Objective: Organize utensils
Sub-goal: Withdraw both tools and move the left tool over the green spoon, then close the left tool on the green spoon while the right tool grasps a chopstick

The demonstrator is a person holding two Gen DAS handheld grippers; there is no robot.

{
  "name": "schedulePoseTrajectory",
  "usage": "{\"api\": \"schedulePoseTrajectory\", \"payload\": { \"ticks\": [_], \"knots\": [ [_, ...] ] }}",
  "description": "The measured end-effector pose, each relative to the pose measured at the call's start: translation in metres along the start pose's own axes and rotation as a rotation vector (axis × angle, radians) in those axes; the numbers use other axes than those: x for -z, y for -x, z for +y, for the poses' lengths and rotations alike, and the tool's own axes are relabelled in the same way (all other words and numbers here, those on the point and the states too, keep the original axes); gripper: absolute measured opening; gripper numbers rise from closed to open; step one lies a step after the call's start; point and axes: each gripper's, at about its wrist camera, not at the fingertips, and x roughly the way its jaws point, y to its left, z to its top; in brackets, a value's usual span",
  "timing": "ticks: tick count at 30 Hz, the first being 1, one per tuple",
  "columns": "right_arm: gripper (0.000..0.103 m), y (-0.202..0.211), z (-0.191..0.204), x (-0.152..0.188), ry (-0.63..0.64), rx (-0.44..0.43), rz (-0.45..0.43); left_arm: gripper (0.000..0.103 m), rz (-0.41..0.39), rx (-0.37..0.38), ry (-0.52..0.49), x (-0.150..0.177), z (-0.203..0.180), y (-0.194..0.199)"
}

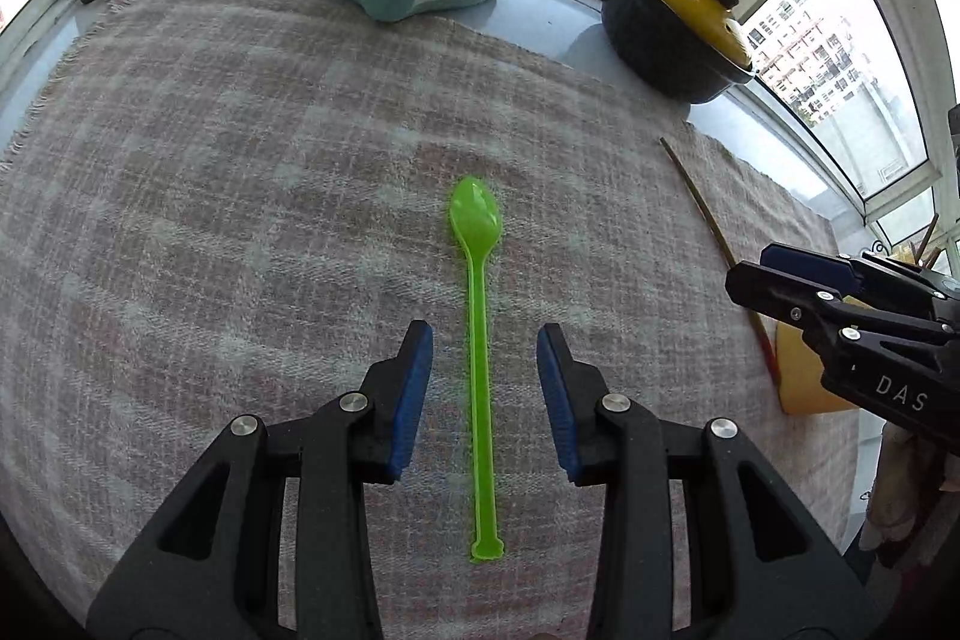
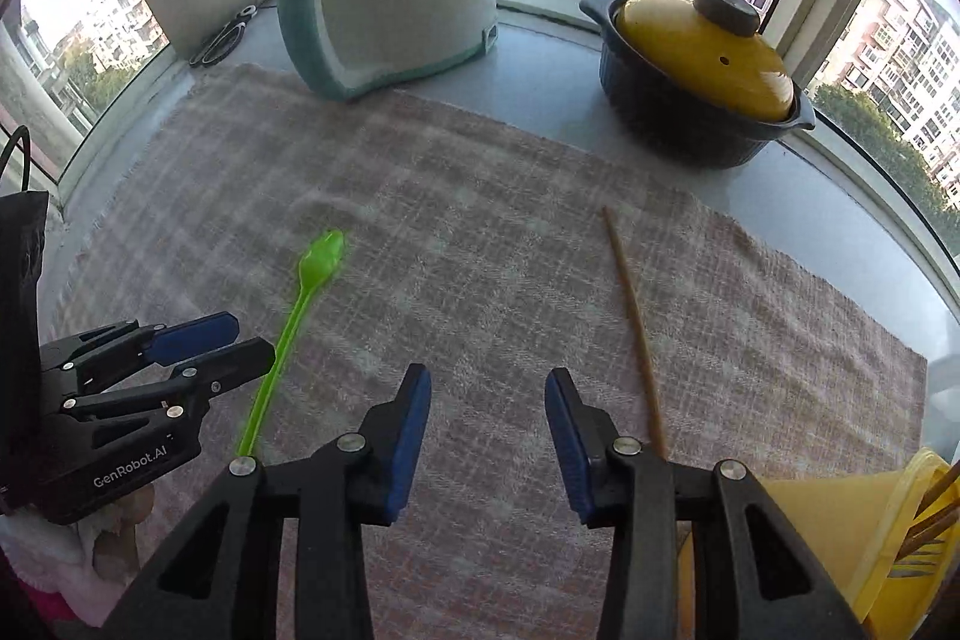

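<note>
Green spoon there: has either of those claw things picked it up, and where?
Neither. The green spoon lies on the cloth, its handle between the left gripper's open fingers, untouched. The right gripper is empty.

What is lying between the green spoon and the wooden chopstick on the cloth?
Nothing: in the right wrist view only bare plaid cloth lies between the green spoon and the wooden chopstick.

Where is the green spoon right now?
The green spoon lies flat on the checked cloth, its handle between the open pads of the left gripper, untouched, left of the wooden chopstick.
</note>
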Motion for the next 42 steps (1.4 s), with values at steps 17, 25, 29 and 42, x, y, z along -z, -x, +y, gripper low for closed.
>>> {"api": "schedulePoseTrajectory", "payload": {
  "ticks": [17,25,29,42],
  "knots": [
    [0.041,-0.054,-0.058,-0.030,-0.181,0.070,0.121,0.036,0.035,-0.016,-0.031,-0.008,-0.006,-0.023],
    [0.041,-0.065,-0.069,-0.043,-0.170,0.108,0.127,0.036,0.033,-0.024,-0.007,-0.014,0.000,-0.025],
    [0.041,-0.078,-0.077,-0.050,-0.172,0.128,0.145,0.036,0.034,-0.050,-0.027,-0.019,-0.003,-0.027],
    [0.008,-0.096,-0.068,-0.061,-0.149,0.092,0.145,0.004,0.021,-0.052,-0.015,-0.031,0.006,-0.034]
  ]
}}
